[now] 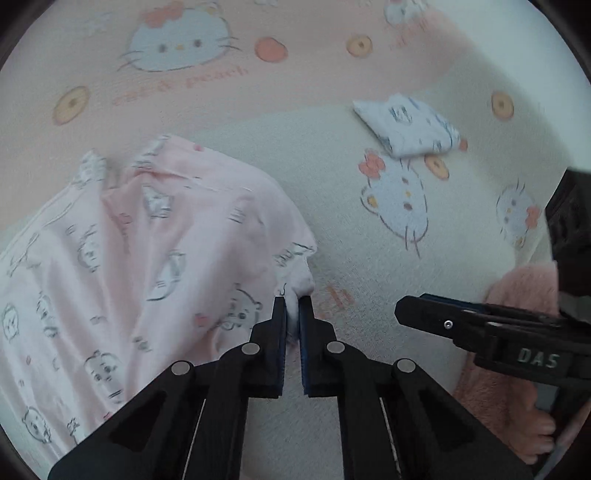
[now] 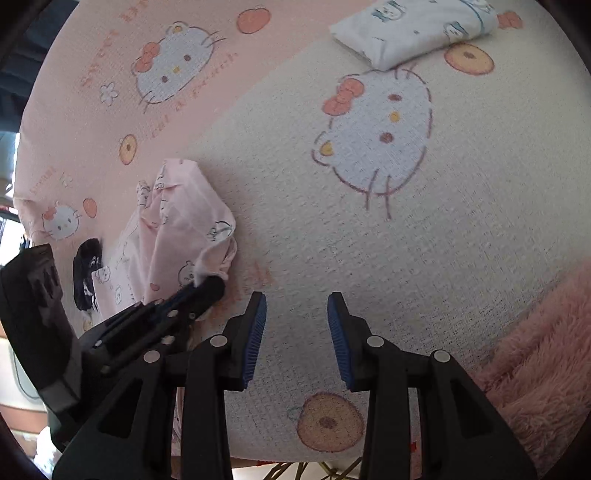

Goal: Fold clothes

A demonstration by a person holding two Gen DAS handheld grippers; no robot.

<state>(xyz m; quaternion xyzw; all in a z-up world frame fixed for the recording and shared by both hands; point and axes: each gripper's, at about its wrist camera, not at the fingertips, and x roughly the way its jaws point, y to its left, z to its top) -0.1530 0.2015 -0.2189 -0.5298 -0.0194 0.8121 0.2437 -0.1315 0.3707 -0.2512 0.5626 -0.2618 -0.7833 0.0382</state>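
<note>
A pink garment (image 1: 147,258) printed with small cartoon bears lies rumpled on the cartoon-cat bedsheet, filling the left of the left wrist view. My left gripper (image 1: 293,306) is shut on a white-edged corner of that garment. In the right wrist view the same pink garment (image 2: 177,229) is bunched at the left, with the left gripper (image 2: 207,286) clamped on its lower edge. My right gripper (image 2: 297,306) stands open just right of it, above bare sheet, nothing between its fingers. The right gripper (image 1: 406,310) shows side-on in the left wrist view.
A folded white garment (image 1: 406,125) with blue print rests farther back on the sheet, also the folded white garment (image 2: 413,29) at top. A fluffy pink sleeve (image 2: 546,350) fills the lower right. A small dark item (image 2: 86,273) lies left of the pink garment.
</note>
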